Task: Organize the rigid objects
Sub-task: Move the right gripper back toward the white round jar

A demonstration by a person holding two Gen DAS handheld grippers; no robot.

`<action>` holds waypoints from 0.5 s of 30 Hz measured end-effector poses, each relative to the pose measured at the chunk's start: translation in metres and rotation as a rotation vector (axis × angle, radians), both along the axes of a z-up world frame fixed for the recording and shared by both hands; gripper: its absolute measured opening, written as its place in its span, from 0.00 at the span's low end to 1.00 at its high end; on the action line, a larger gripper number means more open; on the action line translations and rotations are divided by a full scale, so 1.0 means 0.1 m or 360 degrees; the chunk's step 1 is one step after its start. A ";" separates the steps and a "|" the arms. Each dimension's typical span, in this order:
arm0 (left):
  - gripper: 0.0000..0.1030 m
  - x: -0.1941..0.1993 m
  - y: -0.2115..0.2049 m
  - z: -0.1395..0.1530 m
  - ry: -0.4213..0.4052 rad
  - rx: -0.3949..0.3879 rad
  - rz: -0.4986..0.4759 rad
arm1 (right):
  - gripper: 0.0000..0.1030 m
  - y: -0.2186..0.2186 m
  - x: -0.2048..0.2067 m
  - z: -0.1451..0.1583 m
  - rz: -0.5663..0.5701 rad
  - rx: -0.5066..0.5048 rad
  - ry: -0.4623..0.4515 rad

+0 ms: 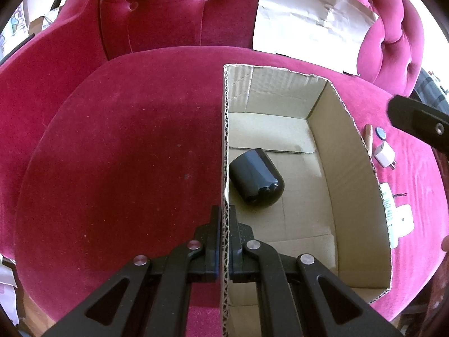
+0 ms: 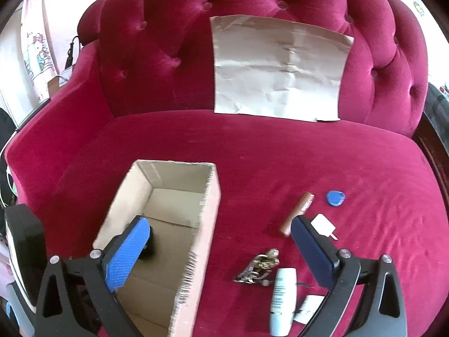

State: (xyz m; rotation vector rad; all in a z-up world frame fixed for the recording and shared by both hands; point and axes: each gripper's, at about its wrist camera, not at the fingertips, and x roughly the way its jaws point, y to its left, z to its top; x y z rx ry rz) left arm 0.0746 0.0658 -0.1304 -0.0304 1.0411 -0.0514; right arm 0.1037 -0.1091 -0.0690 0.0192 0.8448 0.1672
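Left tool (image 1: 223,224) is clenched on the left wall of the open cardboard box (image 1: 356,168), pads pinching the corrugated edge at lower centre of the left wrist view. Box sits on the seat of a crimson velvet sofa (image 1: 126,154). Inside it, a black rounded cylinder (image 1: 256,179) lies on its side on the box floor, against the clamped wall, just above and right of the left tool's tips. Right tool (image 2: 221,241) is released, jaws spread wide with nothing between the pads; its left blue pad (image 2: 127,252) hangs over the box interior at lower left of the right wrist view, and the right-hand finger sits over the loose items. On the seat right of the box in that view: a brown stick-shaped tube (image 2: 299,212) at centre right, a blue teardrop tag (image 2: 335,197) just right of it, a white charger plug (image 2: 322,223) partly hidden behind the right-hand finger, a bunch of keys (image 2: 258,266) lower centre, a white-and-pale-blue bottle (image 2: 282,297) below the keys, and a white paper tag (image 2: 307,307) beside it. The bottle carries printed lines, and the box's outer wall has dark print; both too blurred to read. A creased brown paper sheet (image 2: 277,70) leans on the backrest, upper centre. No legible brand anywhere.
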 end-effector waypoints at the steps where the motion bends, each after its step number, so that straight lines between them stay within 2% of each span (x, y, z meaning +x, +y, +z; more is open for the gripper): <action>1: 0.03 0.00 0.00 0.00 0.0000 0.0001 0.0000 | 1.00 -0.05 0.00 0.01 -0.0011 -0.0004 0.0005; 15: 0.03 0.00 -0.04 0.00 -0.0002 0.0020 0.0009 | 1.00 -0.70 -0.09 -0.02 -0.0180 -0.0126 0.0114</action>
